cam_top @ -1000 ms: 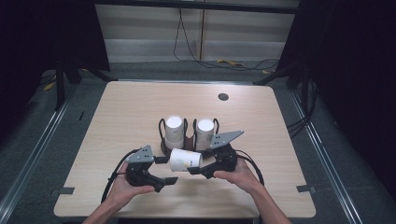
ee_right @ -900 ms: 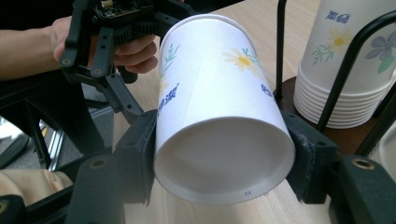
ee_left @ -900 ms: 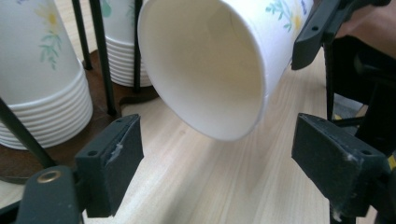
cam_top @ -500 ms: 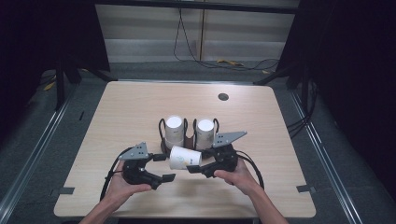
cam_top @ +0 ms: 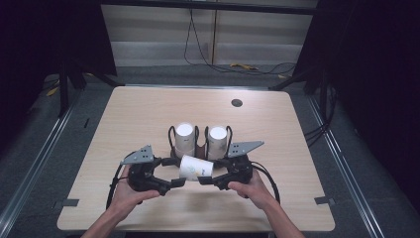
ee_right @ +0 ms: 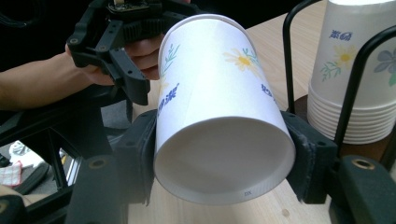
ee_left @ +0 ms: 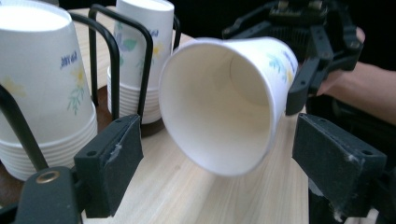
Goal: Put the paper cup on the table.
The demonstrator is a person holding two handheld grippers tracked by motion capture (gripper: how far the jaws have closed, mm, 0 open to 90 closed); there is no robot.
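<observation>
A white paper cup (cam_top: 196, 167) printed with daisies lies on its side above the near middle of the wooden counter (cam_top: 148, 114), its base end clamped between the jaws of the right gripper (cam_top: 207, 181) and its open mouth turned toward the left gripper (cam_top: 179, 182). The left gripper's jaws stand wide apart on either side of the cup's rim, apart from it. Just behind, two stacks of upturned paper cups (cam_top: 185, 139) stand side by side in a black wire cup holder (cam_top: 198, 147) on a dark base, and the person's hands (cam_top: 130, 195) reach in from the counter's near edge.
</observation>
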